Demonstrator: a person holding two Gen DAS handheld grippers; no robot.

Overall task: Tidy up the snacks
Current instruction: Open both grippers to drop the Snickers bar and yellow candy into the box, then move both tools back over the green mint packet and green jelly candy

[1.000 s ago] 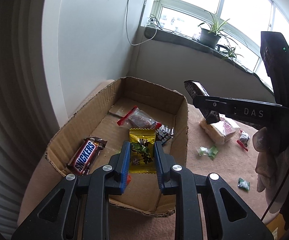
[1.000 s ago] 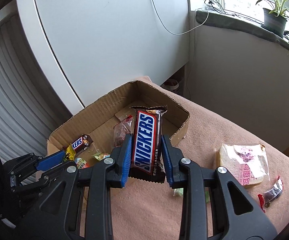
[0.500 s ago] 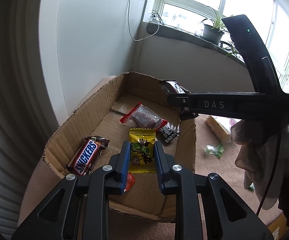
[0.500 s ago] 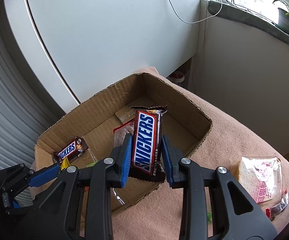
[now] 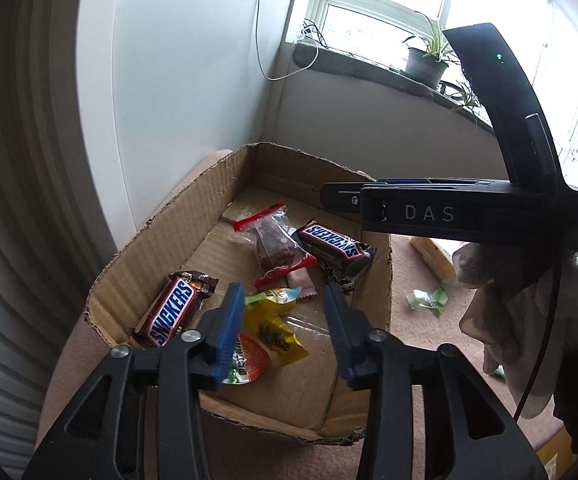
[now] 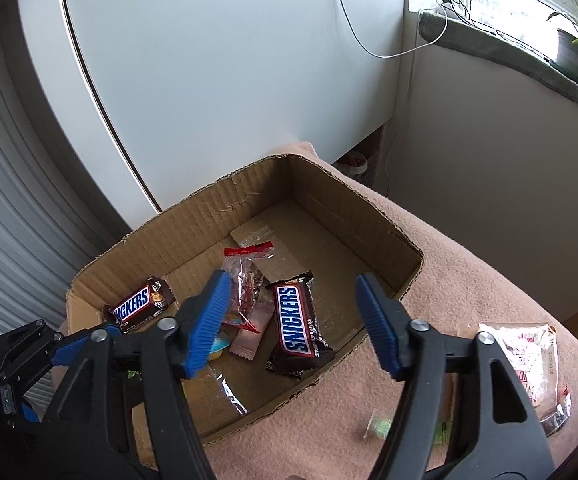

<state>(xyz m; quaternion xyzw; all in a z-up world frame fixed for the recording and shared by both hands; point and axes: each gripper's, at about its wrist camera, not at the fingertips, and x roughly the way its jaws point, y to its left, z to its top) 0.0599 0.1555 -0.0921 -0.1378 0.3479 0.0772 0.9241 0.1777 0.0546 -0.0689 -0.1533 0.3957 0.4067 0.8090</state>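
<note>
A cardboard box (image 5: 161,236) (image 6: 349,204) sits on a pink cloth and holds several snacks. A Snickers bar (image 6: 297,324) (image 5: 333,244) lies in the box under my right gripper (image 6: 293,320), which is open and empty above it. A yellow candy packet (image 5: 275,332) lies in the box under my left gripper (image 5: 285,328), which is open and empty. A second Snickers bar (image 5: 171,312) (image 6: 139,304) lies at the box's left end. A clear red-ended packet (image 5: 273,236) (image 6: 245,276) lies mid-box.
A bread pack (image 6: 525,360) and small green candies (image 5: 429,300) (image 6: 381,424) lie on the pink cloth (image 6: 469,280) right of the box. A white wall and a radiator stand behind. A window sill with plants (image 5: 425,64) runs at the back right.
My right gripper moved over the box, opened and let the Snickers bar fall in. My left gripper opened and let the yellow packet drop into the box.
</note>
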